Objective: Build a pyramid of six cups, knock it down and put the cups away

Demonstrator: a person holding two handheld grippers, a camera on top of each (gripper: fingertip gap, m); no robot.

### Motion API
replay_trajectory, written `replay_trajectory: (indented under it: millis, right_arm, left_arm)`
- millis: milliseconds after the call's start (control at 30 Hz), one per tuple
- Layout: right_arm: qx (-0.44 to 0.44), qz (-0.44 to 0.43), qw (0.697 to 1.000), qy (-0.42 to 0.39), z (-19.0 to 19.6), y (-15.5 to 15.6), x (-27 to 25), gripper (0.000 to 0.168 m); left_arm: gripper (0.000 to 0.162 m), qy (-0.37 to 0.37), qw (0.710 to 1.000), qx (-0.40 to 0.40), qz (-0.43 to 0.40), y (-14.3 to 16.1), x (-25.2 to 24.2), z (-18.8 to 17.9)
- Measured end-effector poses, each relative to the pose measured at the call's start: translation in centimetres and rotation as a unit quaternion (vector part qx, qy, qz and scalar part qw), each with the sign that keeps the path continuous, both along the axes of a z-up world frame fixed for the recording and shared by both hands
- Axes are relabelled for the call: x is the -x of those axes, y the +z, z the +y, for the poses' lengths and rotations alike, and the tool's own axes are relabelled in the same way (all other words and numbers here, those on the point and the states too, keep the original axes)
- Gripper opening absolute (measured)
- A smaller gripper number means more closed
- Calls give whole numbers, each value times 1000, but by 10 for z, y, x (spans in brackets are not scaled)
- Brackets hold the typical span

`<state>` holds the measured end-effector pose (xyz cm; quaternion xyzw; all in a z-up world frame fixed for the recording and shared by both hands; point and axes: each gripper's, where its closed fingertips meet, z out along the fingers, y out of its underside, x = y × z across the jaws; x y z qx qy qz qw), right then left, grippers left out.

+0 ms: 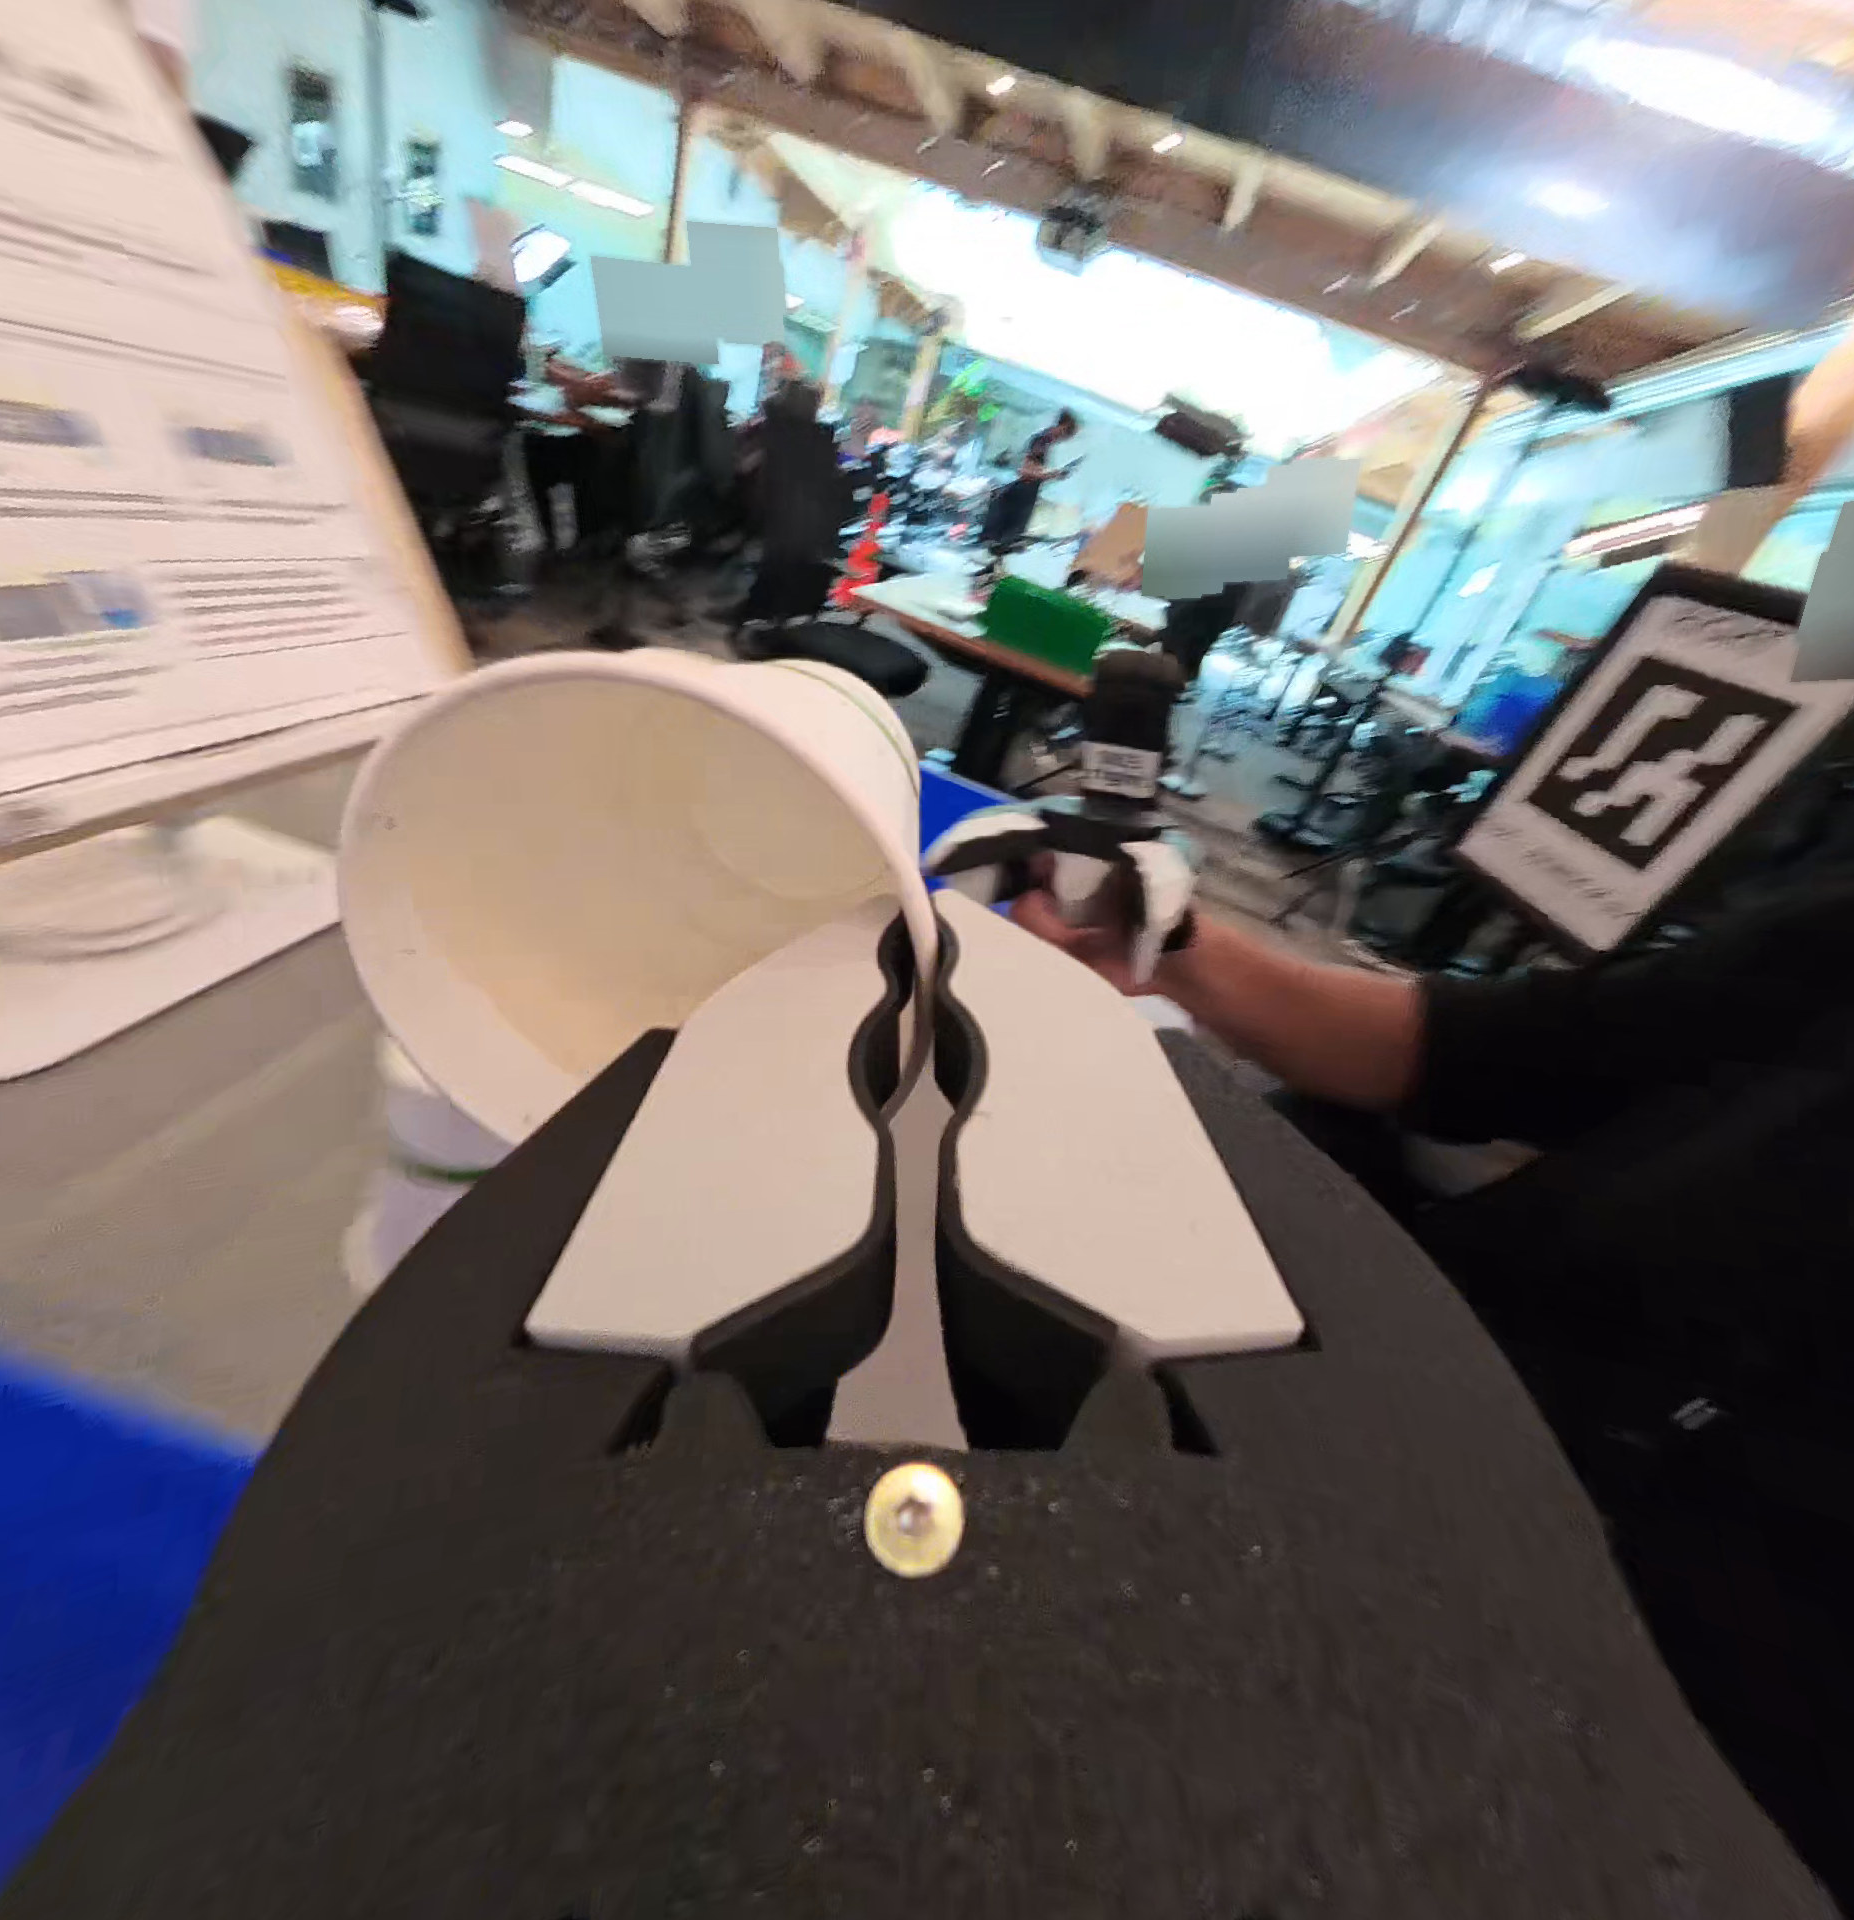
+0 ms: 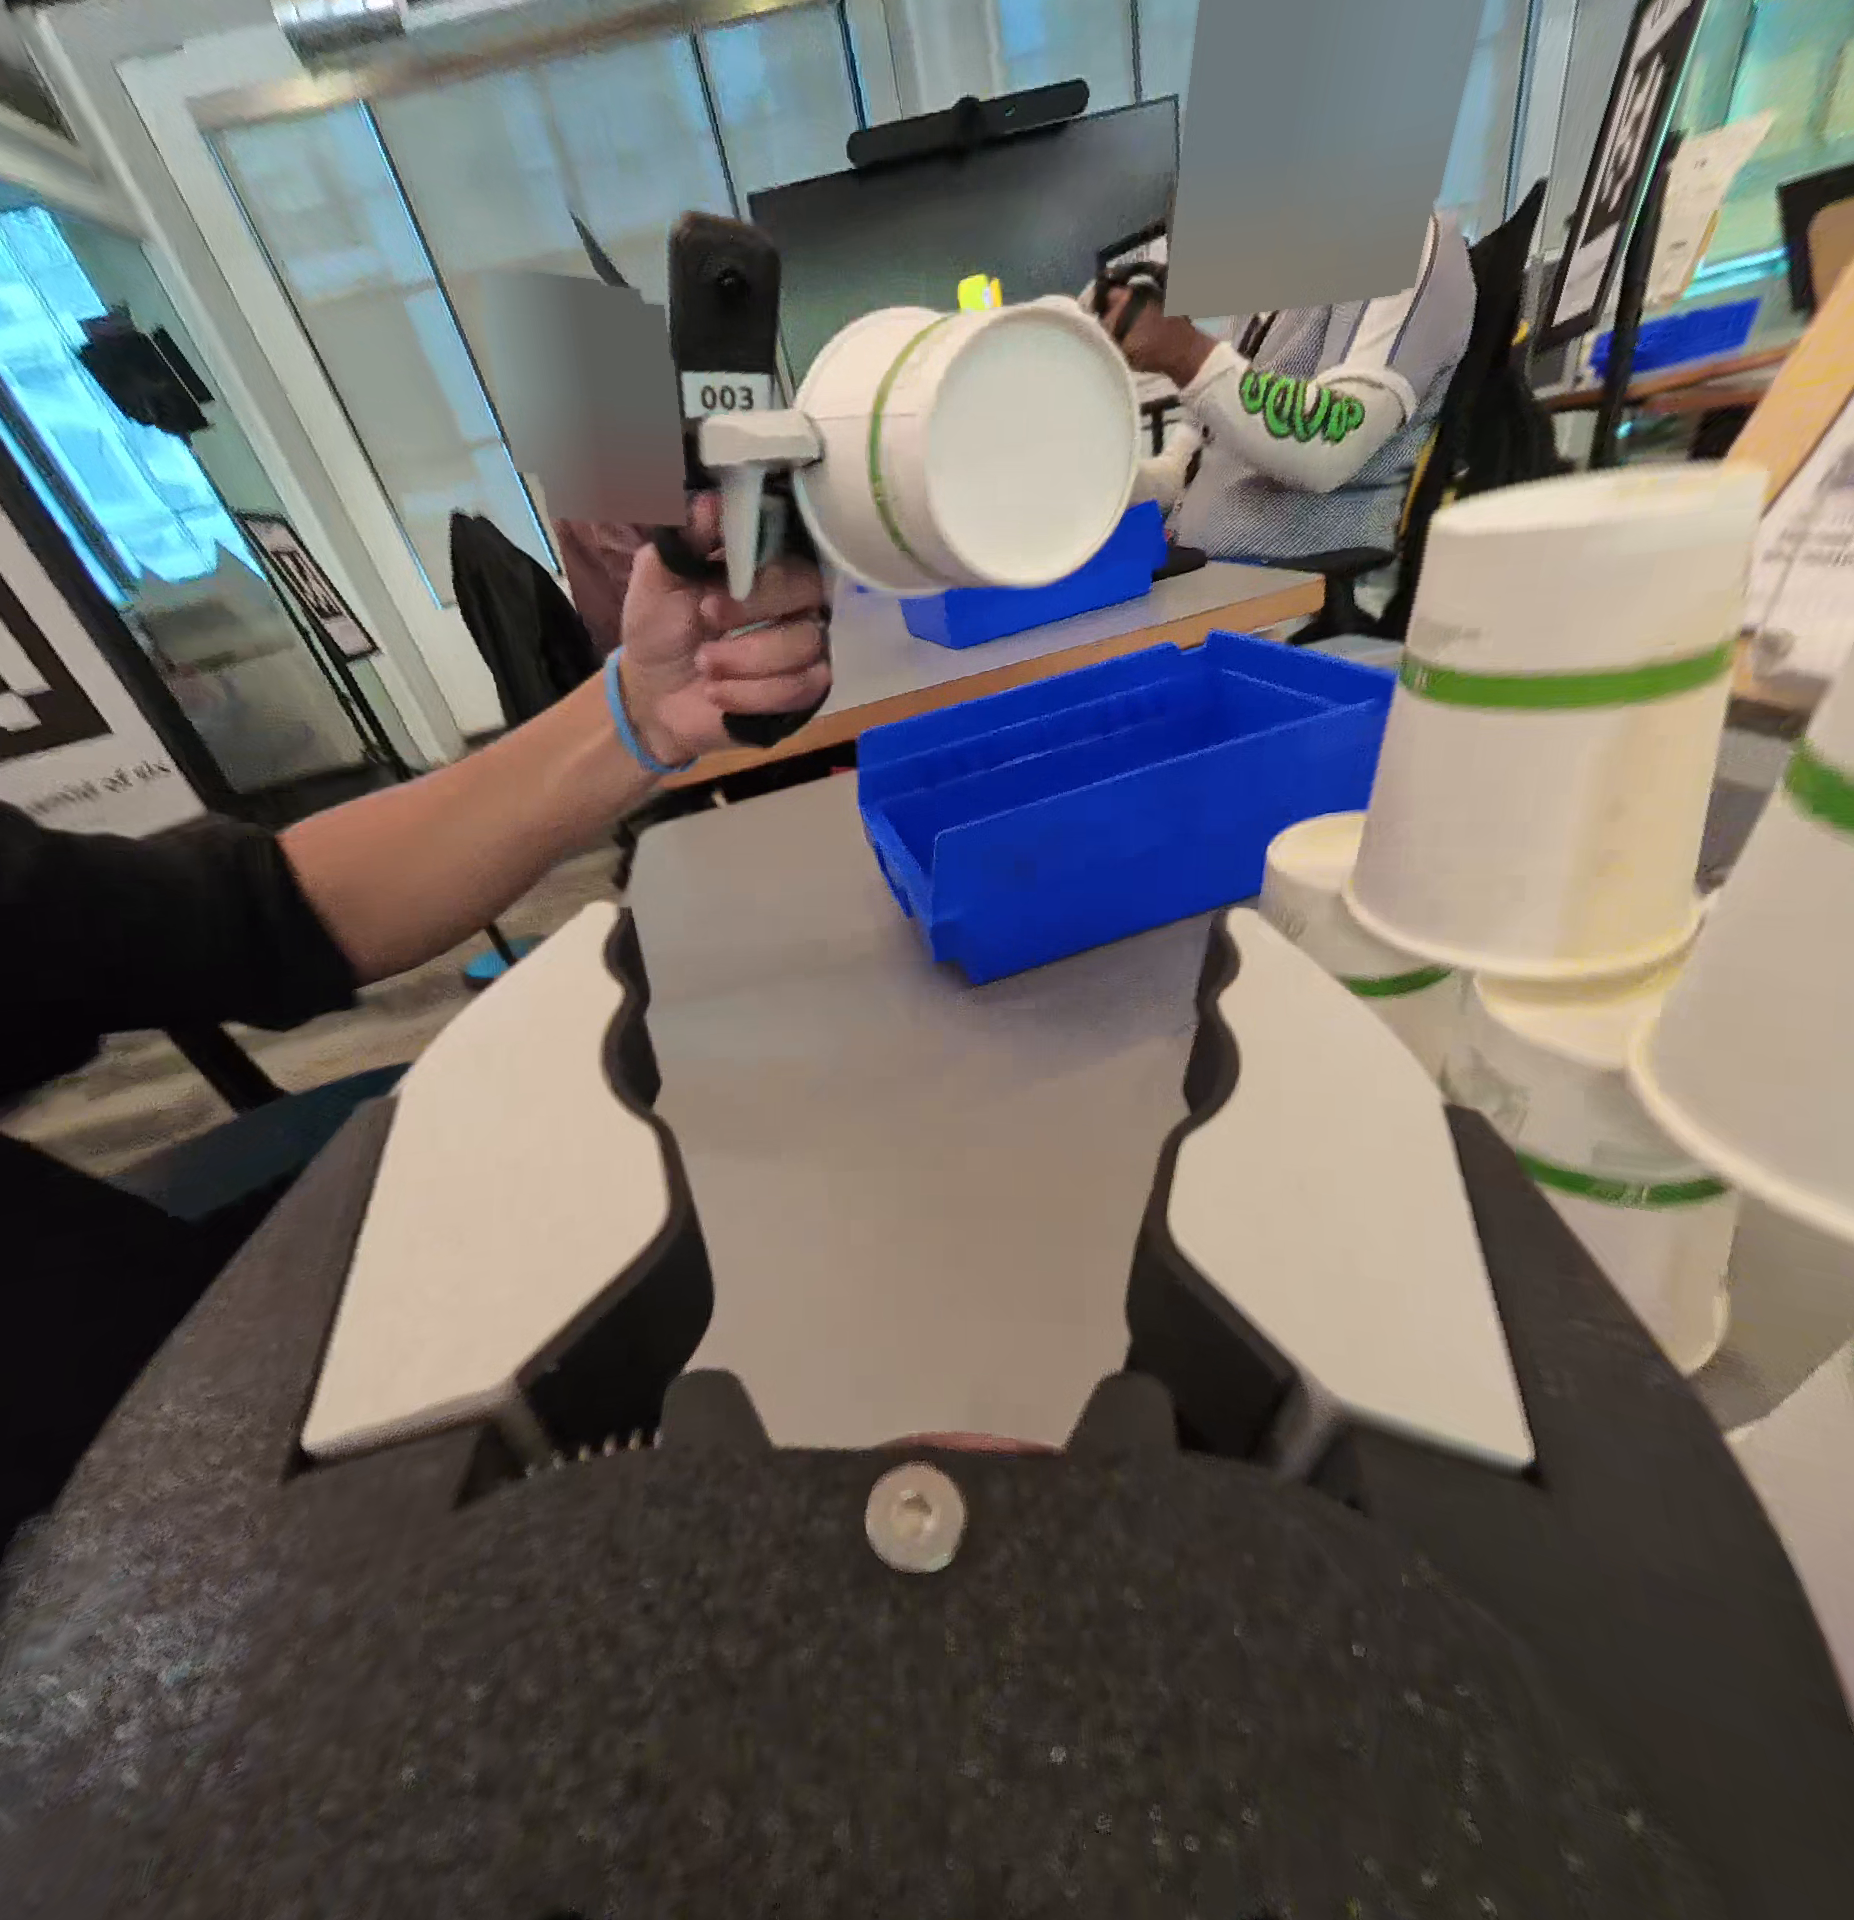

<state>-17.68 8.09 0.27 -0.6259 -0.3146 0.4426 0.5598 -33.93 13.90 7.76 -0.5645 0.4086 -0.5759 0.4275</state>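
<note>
Left gripper [image 1: 918, 997] fills lower frame, clamped on a cup [image 1: 611, 862] rim, cup tipped, mouth to camera; right gripper [image 2: 918, 1039] jaws apart, empty; bin [image 2: 1099, 800] at centre, nothing visible inside; stack [image 2: 1546, 883] of upturned cups at right edge, two tiers seen; judged building; next: carry held cup over, invert, set on stack.

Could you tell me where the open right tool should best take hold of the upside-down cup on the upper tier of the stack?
Grip the upper cup across its side wall near the green band, approaching level from the left: its rim faces down, seated on other cups.
</note>
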Motion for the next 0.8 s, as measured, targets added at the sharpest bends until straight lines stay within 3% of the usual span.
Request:
replay_trajectory:
  millis: [67, 233, 267, 367, 467, 500, 533, 600, 633, 700, 800]
  right_arm:
    - [-18, -21, 1000, -11, 8, 10, 7, 111]
    - [-45, -44, 998, -23, 13, 33, 14, 112]
    - [-51, -45, 997, -24, 11, 36, 13, 111]
    - [-57, -59, 996, -17, 4, 35, 6, 83]
    - [-53, -55, 997, -30, 3, 34, -6, 82]
    - [-51, -53, 996, -40, 5, 33, -11, 82]
    - [-44, -54, 996, -48, 7, 32, -15, 82]
    - [-32, -55, 996, -60, 12, 32, -25, 81]
    - [-28, -57, 995, -70, 15, 33, -31, 81]
    - [-27, -72, 993, -88, 23, 40, -43, 81]
    - [-41, -133, 983, -118, 43, 69, -59, 80]
  left_arm:
    - [0, -48, 999, 10, -17, -1, -28, -26]
    - [0, -124, 992, 10, -9, -9, -88, -69]
    - [0, -133, 991, 10, -7, -10, -97, -74]
    - [0, -150, 989, 13, -11, -14, -117, -82]
    - [0, -158, 987, 32, -13, -20, -127, -83]
    - [1, -154, 987, 40, -7, -24, -130, -81]
    - [13, -143, 989, 44, -3, -28, -131, -78]
    - [59, -112, 992, 55, 2, -34, -128, -69]
    - [71, -90, 994, 61, 8, -39, -123, -64]
    - [76, -21, 997, 67, 22, -56, -111, -53]
    - [62, 83, 991, 97, 45, -92, -101, -49]
